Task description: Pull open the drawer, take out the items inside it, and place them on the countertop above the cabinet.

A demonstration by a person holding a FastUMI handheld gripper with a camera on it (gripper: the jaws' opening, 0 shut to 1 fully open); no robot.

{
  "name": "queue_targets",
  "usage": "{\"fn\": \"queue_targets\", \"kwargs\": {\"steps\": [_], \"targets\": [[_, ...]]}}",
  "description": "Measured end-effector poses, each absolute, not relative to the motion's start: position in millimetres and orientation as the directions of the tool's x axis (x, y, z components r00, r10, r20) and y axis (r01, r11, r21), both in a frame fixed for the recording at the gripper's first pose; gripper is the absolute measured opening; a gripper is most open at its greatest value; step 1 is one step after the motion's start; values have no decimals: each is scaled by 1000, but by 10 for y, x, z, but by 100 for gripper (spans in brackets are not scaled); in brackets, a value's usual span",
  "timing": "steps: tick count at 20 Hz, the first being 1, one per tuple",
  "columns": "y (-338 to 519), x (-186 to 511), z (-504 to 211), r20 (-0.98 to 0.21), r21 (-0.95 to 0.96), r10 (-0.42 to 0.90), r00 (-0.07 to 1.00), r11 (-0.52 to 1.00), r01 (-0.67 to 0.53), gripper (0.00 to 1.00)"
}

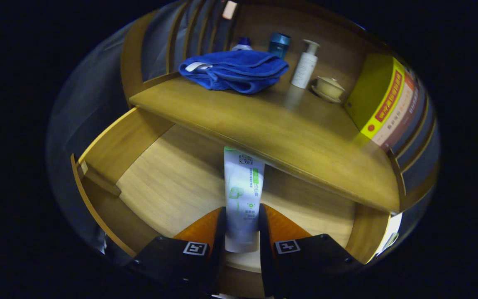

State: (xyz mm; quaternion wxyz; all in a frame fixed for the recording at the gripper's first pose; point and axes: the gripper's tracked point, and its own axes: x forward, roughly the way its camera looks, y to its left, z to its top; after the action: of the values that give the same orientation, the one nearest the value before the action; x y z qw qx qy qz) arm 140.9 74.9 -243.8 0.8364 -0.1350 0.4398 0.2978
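The wooden drawer [110, 149] stands pulled open below the countertop [288, 133]. A white tube with green print [243, 187] lies inside it, cap end toward me, its far end just under the countertop's front edge. My gripper [242, 226] is down in the drawer with both fingers pressed against the tube's sides near the cap, shut on it. On the countertop lies a folded blue towel [237, 70].
At the back of the countertop stand a white pump bottle [305, 64], a blue jar [279, 43], a small lidded cup on a saucer [329, 88] and a blue-capped bottle [243, 42] behind the towel. Books [384, 104] lean at the right. Wooden slats flank both sides.
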Motion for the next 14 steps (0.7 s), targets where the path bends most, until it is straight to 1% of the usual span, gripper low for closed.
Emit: {"fn": "queue_targets", "kwargs": {"steps": [2, 4, 5, 6, 7, 8, 9, 11, 14], "targets": [[951, 1345, -2314, -792, 38, 439, 424, 728, -684, 45], [1093, 1368, -2167, -759, -32, 486, 433, 636, -771, 45], [1147, 1355, -2126, -749, -37, 504, 430, 616, -787, 45], [1196, 1264, -2087, -753, -10, 518, 406, 608, -794, 46], [1322, 1145, -2052, -742, 25, 561, 366, 570, -821, 46], [1411, 1101, -2050, -737, 13, 584, 341, 516, -856, 46], [1454, 1115, -1980, -721, -22, 600, 346, 480, -877, 45], [1557, 1025, -1927, -715, -4, 616, 329, 468, -884, 45], [1699, 916, -1674, -643, 33, 700, 311, 431, -902, 45]]}}
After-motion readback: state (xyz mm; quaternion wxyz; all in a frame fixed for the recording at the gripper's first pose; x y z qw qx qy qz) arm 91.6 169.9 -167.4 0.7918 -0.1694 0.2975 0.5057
